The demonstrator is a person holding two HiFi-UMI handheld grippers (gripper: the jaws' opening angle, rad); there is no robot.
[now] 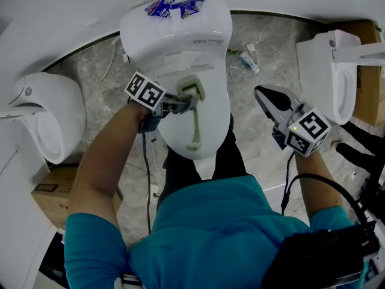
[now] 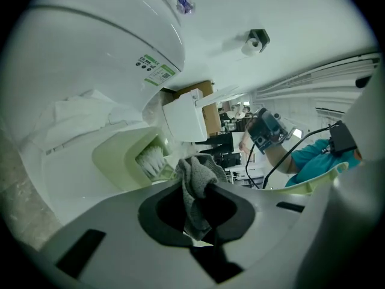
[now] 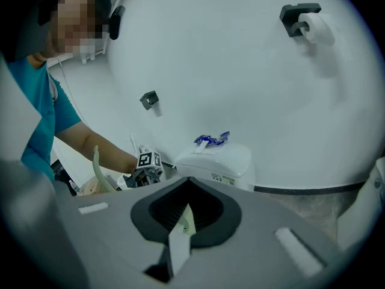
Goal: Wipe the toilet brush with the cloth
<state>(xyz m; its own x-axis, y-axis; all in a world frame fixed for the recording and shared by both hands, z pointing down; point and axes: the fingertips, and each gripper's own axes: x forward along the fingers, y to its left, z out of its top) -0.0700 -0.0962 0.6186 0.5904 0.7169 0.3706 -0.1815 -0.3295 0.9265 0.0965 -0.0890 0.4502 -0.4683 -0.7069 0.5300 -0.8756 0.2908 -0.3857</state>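
A pale green toilet brush (image 1: 194,122) lies along the closed lid of the middle toilet (image 1: 180,41). Its square head (image 1: 191,89) points toward the tank. The left gripper view shows white bristles (image 2: 150,159) in that head. My left gripper (image 1: 180,103) is shut on a grey cloth (image 2: 195,185), which hangs right beside the brush head. My right gripper (image 1: 261,93) hovers over the floor to the right of the toilet, apart from the brush. Its jaws are together with only a thin pale strip (image 3: 179,236) showing between them.
Two more white toilets stand at the left (image 1: 42,119) and right (image 1: 328,71). A blue-and-white wrapper (image 1: 177,3) lies on the tank. A cardboard box (image 1: 51,197) sits at the lower left, a small bottle (image 1: 248,61) lies on the marble floor, and a paper roll (image 3: 313,26) hangs on the wall.
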